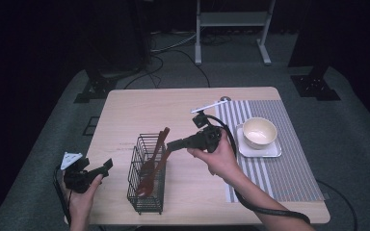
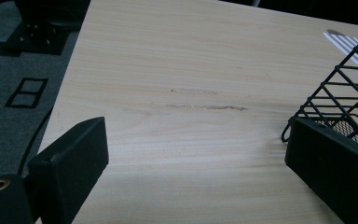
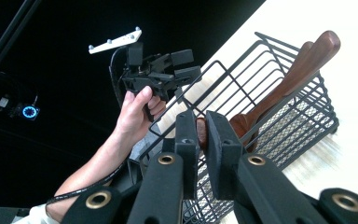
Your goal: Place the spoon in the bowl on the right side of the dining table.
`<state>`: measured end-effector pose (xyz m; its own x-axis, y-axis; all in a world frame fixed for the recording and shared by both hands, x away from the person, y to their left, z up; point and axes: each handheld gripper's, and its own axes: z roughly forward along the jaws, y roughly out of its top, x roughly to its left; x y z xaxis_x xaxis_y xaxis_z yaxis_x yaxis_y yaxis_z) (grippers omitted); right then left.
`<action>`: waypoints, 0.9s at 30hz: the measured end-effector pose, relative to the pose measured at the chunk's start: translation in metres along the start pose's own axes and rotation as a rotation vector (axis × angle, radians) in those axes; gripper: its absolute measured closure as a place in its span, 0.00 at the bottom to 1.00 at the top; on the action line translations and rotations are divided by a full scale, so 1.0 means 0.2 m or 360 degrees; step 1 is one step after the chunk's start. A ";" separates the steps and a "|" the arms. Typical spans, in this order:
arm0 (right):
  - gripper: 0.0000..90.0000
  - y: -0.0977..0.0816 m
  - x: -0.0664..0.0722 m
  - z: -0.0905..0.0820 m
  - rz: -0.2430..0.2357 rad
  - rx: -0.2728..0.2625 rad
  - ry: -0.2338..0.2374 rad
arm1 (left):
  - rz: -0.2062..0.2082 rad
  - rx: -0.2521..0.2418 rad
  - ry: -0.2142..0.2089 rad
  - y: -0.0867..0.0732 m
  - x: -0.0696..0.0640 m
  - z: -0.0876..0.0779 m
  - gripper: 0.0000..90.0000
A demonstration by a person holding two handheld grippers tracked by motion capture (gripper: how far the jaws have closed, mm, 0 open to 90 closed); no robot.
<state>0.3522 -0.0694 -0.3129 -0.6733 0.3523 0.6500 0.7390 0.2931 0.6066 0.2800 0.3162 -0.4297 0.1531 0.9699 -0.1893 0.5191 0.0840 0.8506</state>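
Note:
A black wire basket (image 1: 147, 199) stands on the table's front left part, with two brown wooden utensils leaning in it. My right gripper (image 1: 170, 146) reaches in from the right and is shut on the handle of one wooden utensil (image 1: 160, 166); in the right gripper view the pads (image 3: 220, 140) pinch that brown handle (image 3: 201, 132). The other wooden utensil (image 3: 307, 53) rests against the basket rim (image 3: 279, 46). My left gripper (image 1: 105, 168) hovers open over the table's left front edge, its jaws wide apart (image 2: 196, 163) and empty, the basket (image 2: 345, 93) just to its right.
A cream bowl (image 1: 258, 132) sits on a white square plate (image 1: 275, 151) on a striped placemat (image 1: 279, 178) at the right. The bare wooden table (image 1: 139, 108) stretches behind the basket. Floor stands and cables lie beyond the far edge.

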 end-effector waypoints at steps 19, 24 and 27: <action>0.93 0.01 -0.02 -0.09 0.0043 -0.0059 0.0025 | 0.0006 -0.0007 0.0003 0.00 0.00 0.00 0.05; 0.93 0.01 -0.03 -0.11 0.0060 -0.0071 0.0030 | 0.0006 -0.0007 0.0005 0.00 0.00 0.00 0.05; 0.93 0.01 -0.04 -0.12 0.0068 -0.0077 0.0033 | 0.0007 -0.0007 0.0003 0.00 0.00 0.00 0.05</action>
<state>0.3582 -0.0927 -0.3058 -0.6419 0.3451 0.6847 0.7654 0.2348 0.5992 0.2799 0.3165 -0.4291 0.1535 0.9708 -0.1846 0.5147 0.0809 0.8535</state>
